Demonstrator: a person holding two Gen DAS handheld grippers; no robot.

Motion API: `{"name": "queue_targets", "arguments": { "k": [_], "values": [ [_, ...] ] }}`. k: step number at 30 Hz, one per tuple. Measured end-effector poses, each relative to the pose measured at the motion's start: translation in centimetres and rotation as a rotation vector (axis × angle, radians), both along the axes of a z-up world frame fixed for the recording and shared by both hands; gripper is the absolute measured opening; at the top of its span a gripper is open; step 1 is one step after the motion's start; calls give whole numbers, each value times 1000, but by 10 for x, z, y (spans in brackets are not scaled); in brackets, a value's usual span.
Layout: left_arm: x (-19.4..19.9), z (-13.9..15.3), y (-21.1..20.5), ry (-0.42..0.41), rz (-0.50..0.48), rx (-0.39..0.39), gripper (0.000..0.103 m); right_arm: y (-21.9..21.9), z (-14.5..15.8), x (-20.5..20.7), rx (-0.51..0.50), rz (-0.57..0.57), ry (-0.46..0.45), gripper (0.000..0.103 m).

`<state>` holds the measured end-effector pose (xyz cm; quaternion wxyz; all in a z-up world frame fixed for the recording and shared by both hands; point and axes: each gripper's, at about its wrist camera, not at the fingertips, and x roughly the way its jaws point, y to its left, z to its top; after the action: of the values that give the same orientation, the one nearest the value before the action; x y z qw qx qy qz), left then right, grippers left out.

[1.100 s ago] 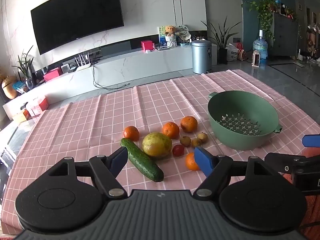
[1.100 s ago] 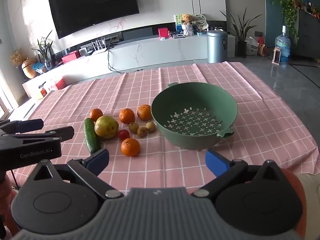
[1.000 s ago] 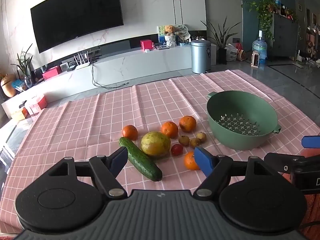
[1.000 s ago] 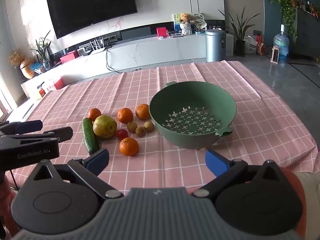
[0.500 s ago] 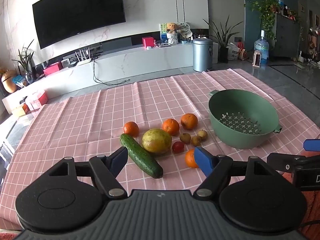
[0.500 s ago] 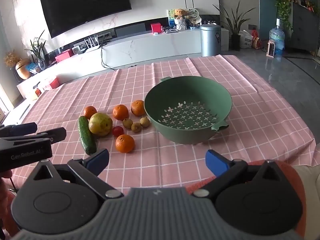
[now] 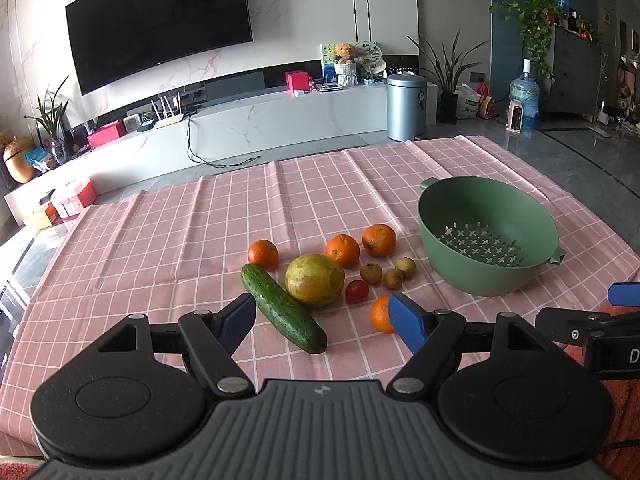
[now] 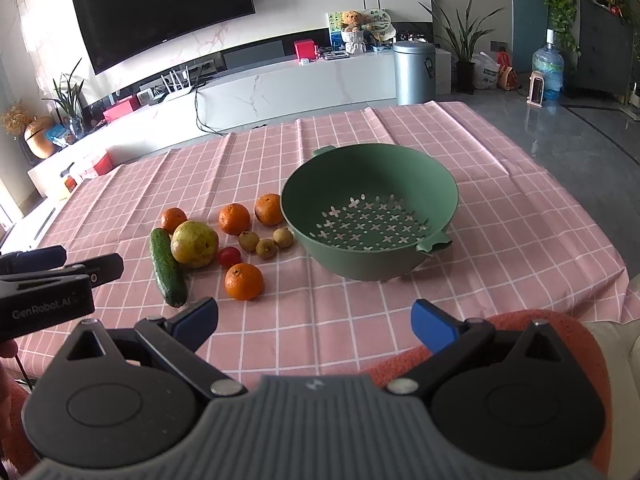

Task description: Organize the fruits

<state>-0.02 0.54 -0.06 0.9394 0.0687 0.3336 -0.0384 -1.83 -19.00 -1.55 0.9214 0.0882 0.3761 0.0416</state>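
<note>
Both grippers hang short of the produce with nothing grasped, which suits a start: the green colander [image 8: 369, 216] sits empty beyond the right gripper [image 8: 314, 320], its fingers spread wide. Ahead of the left gripper [image 7: 322, 316], jaws also wide apart and touching nothing, lie the cucumber [image 7: 282, 307] and yellow-green fruit [image 7: 314, 279], with the nearest orange [image 7: 379, 314] just behind its right fingertip [image 7: 405, 320], probably the first pick.

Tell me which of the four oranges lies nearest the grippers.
The orange lying alone at the front of the group, just in front of the small red fruit. The other three oranges sit in a row behind the yellow-green fruit, farther from both open grippers.
</note>
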Motion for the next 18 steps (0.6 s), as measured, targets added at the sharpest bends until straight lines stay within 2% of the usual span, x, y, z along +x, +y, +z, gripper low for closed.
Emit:
{"name": "queue_targets", "arguments": {
  "k": [18],
  "values": [
    [0, -3, -1, 7, 2, -3, 89, 1, -1, 1, -3, -11, 21, 99]
  ]
}}
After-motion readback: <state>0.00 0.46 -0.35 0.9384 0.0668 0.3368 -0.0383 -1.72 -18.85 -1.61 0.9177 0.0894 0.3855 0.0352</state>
